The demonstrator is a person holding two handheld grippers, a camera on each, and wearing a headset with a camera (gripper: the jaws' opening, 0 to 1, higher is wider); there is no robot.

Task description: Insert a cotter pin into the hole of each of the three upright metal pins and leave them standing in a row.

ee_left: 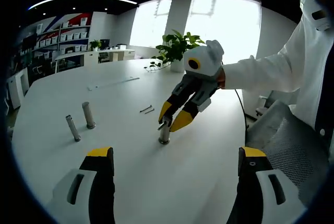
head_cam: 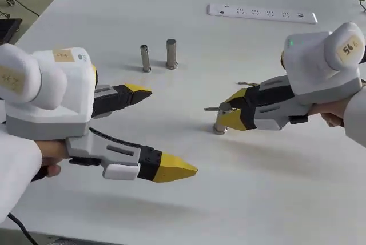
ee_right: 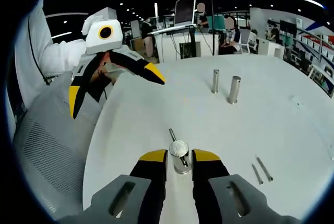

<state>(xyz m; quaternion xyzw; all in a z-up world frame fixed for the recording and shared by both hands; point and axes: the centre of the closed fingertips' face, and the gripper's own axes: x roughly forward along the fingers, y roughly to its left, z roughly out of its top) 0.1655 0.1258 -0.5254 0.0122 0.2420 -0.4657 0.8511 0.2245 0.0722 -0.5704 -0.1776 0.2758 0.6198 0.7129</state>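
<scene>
- Three upright pieces stood on the white table (head_cam: pixel 114 211): a thin rear pin (head_cam: pixel 146 58) and a thicker rear pin (head_cam: pixel 171 53) just beside each other, and a near pin (head_cam: pixel 220 128) well apart from them.
- One cotter pin (head_cam: pixel 213 108) sat through the near pin's head, sticking out sideways.
- Right hand-held gripper (ee_right: pixel 180 157): jaws pressed onto the near pin.
- Left hand-held gripper (head_cam: pixel 172 131): jaws spread wide, holding nothing.
- Two spare cotter pins (ee_right: pixel 260 171) lay loose on the table.
- One power strip (head_cam: pixel 262 12) lay farther back.

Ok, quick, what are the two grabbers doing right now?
Left gripper: open, holding nothing.
Right gripper: closed on the metal pin with a cotter pin sticking out of it.
</scene>
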